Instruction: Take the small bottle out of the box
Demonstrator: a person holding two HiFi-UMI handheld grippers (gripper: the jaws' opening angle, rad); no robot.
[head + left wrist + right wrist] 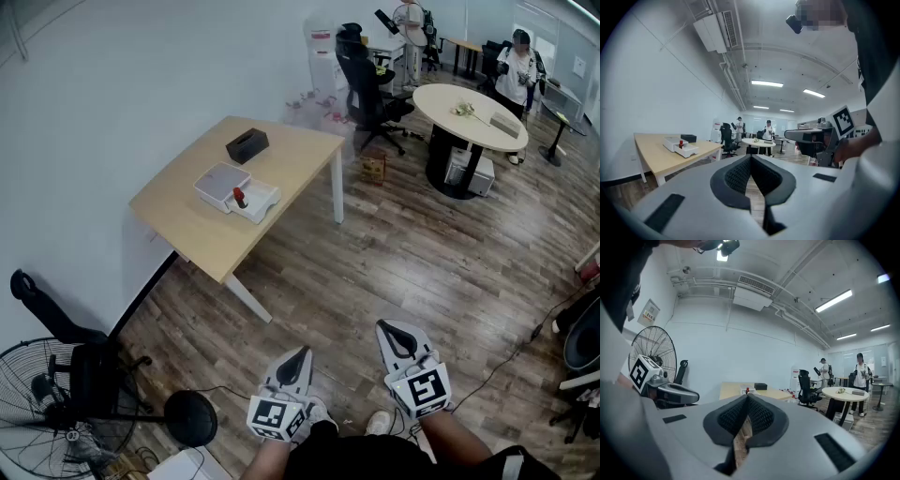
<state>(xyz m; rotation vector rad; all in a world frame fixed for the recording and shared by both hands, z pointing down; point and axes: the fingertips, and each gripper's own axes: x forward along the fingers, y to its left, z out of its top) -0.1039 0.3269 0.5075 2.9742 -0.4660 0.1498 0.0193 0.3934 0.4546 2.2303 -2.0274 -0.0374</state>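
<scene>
Our left gripper (301, 354) and right gripper (384, 330) hang well apart from the worktop (192, 239), jaws closed and empty. The small bottle (239, 198) stands upright in the white box (218, 185). It looks light, rigid and easily tipped, so we would pinch its body below the top.

Left claw (304, 353), right claw (384, 327): both closed.

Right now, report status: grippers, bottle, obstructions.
Left gripper and right gripper both low by the body, jaws shut, empty. Small bottle upright in white box on wooden table, untouched. Black case beyond the box, apart; wood floor between.
</scene>
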